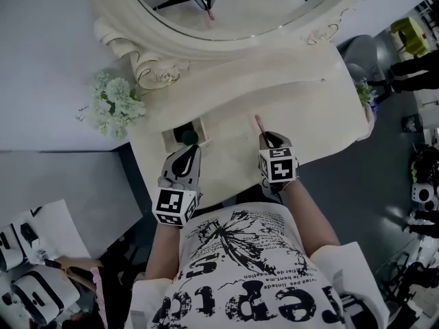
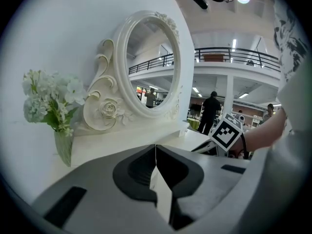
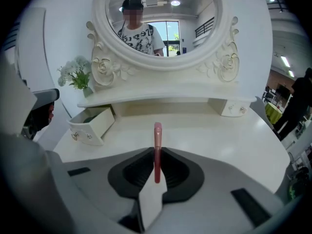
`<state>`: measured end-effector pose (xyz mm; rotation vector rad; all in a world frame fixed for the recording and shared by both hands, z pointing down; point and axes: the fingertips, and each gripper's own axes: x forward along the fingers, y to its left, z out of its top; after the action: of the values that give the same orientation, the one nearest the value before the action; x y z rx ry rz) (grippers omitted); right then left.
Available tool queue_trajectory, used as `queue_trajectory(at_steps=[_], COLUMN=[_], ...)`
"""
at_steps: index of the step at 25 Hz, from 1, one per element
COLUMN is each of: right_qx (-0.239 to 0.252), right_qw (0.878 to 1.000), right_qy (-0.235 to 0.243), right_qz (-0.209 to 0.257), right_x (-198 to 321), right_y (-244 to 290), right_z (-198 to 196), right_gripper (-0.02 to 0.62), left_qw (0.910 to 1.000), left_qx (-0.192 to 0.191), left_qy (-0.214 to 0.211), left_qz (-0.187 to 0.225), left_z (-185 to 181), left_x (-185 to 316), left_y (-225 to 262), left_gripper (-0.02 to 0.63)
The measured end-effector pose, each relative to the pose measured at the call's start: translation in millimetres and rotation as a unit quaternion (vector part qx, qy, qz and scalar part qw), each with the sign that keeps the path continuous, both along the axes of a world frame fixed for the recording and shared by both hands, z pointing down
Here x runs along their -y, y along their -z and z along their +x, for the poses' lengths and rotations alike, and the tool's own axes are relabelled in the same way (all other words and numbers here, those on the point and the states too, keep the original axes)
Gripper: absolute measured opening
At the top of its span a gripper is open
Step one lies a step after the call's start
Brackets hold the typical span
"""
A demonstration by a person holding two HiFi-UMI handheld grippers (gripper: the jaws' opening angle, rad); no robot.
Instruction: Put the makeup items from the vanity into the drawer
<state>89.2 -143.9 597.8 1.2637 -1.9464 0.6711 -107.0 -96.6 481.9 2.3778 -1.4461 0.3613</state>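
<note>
A slim pink makeup stick (image 3: 157, 140) stands upright between the pads of my right gripper (image 3: 157, 156), which is shut on it. In the head view the pink stick (image 1: 258, 124) pokes out past the right gripper (image 1: 265, 138) above the middle of the cream vanity top (image 1: 309, 115). The small drawer (image 1: 169, 141) is pulled open at the left, with a dark green item (image 1: 188, 136) inside. My left gripper (image 1: 186, 152) hovers at the drawer's front. Its jaws are shut with nothing between them (image 2: 156, 152). The open drawer (image 3: 91, 126) lies to the front left of the right gripper.
An oval mirror (image 1: 233, 5) in an ornate frame rises at the back of the vanity. A vase of pale flowers (image 1: 113, 106) stands on the left end. A second small drawer (image 3: 233, 108) at the right is closed. The person's torso is close against the front edge.
</note>
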Motion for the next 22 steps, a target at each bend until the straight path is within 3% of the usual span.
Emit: queue_trajectory(at_steps=[10, 17, 22], right_qx=[0.031, 0.049, 0.037], right_qw=[0.99, 0.967, 0.944], right_qy=[0.123, 0.243, 0.324], right_qz=[0.052, 0.065, 0.059], right_x=[9.5, -1.7, -20.1], right_y=[45.6, 56.9, 51.4], right_z=[-105.3, -188.6, -230.2], right_gripper=[0.057, 0.057, 0.057], left_qw=[0.9954, 0.9842, 0.9756], left_qx=[0.006, 0.013, 0.014], left_qy=[0.092, 0.173, 0.216], left_qz=[0.026, 0.036, 0.038], left_z=[-71.0, -120.4, -146.6], left_x=[-26.0, -53.2, -71.8], left_y=[20.5, 27.2, 27.8], left_gripper=[0.02, 0.02, 0.02])
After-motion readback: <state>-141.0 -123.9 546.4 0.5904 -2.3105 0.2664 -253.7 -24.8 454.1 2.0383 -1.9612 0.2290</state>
